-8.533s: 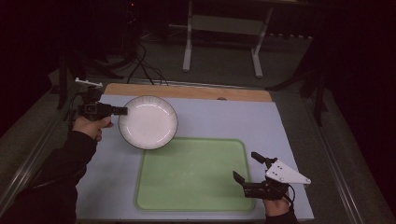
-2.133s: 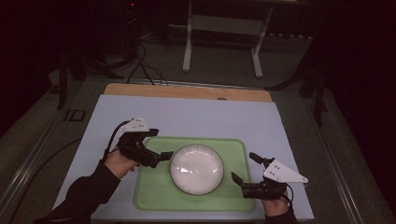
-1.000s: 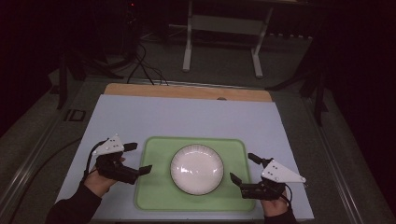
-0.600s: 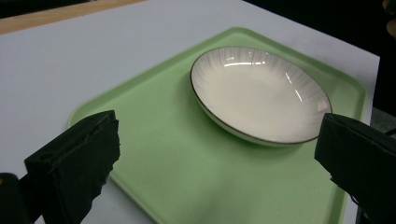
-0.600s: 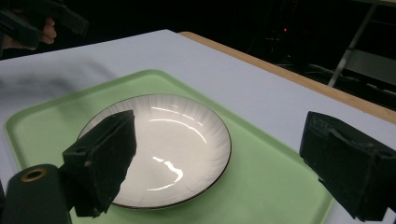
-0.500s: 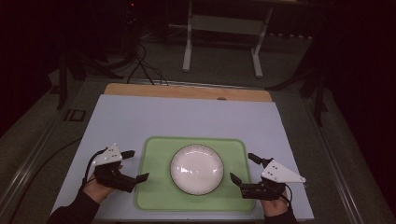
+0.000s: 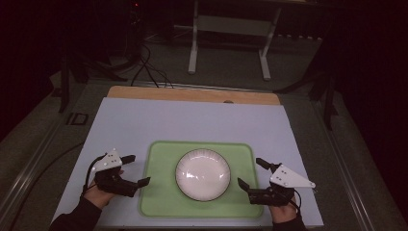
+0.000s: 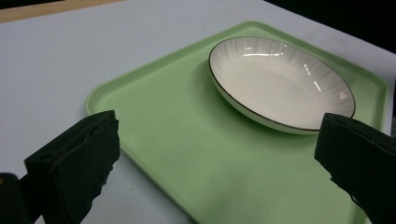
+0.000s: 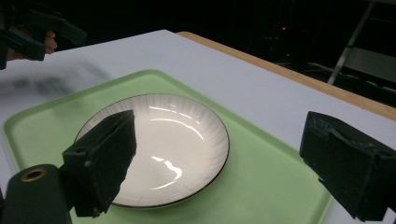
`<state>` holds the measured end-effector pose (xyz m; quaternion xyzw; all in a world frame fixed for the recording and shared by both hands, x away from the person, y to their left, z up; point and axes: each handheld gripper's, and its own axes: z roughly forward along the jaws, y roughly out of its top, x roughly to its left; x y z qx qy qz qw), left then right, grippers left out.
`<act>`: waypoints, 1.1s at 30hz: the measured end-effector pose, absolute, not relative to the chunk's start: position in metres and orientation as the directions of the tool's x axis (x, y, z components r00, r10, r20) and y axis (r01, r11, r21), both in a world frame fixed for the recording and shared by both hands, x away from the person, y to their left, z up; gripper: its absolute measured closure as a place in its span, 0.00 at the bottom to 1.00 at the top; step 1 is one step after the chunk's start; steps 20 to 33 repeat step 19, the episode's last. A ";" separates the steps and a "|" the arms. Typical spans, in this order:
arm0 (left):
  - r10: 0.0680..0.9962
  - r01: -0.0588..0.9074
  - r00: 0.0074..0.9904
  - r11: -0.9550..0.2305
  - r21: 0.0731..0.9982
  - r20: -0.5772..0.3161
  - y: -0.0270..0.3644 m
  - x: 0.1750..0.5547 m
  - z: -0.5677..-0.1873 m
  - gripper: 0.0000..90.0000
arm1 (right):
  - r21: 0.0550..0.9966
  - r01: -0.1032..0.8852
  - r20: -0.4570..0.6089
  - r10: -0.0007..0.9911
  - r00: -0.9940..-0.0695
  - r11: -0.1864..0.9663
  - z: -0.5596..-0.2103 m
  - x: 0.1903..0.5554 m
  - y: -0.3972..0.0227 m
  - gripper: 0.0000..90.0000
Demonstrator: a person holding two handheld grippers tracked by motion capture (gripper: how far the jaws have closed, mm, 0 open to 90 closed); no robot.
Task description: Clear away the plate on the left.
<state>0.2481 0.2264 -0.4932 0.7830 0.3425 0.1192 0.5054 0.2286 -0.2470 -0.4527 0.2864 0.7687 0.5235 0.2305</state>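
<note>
Since half a second ago the left gripper (image 7: 135, 170) has drawn slightly back toward the person and now sits just off the left edge of the green tray (image 7: 159, 192), while the right gripper (image 7: 250, 172) has stayed where it was at the tray's right edge. Both are held low over the pale blue table cover (image 7: 144, 120) at the near side, each with its jaws spread wide and nothing between them. In the left gripper view the two black jaws stand far apart with the tray's corner and the plate (image 8: 280, 81) beyond them; in the right gripper view the jaws likewise gape, framing the plate (image 9: 159, 147). The white plate (image 7: 202, 174), shallow, finely ribbed and dark-rimmed, lies flat at the middle of the tray, apart from both grippers. Past the tray the cover runs bare to a strip of wooden table edge (image 7: 192, 94). Farther off, on the dark floor, stand a white metal frame (image 7: 228, 41) and some loose black cables (image 7: 144, 65).
</note>
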 end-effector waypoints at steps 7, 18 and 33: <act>0.654 0.418 0.736 -0.235 0.878 -0.176 0.226 0.249 -0.493 0.00 | 0.936 0.219 -0.029 0.679 -0.733 0.277 -0.455 0.232 -0.248 0.12; 0.657 0.431 0.730 -0.228 0.873 -0.189 0.226 0.250 -0.494 0.00 | 0.934 0.225 -0.024 0.678 -0.734 0.277 -0.456 0.232 -0.249 0.12; 0.658 0.432 0.729 -0.228 0.873 -0.189 0.225 0.251 -0.494 0.00 | 0.934 0.226 -0.024 0.679 -0.734 0.277 -0.456 0.232 -0.249 0.12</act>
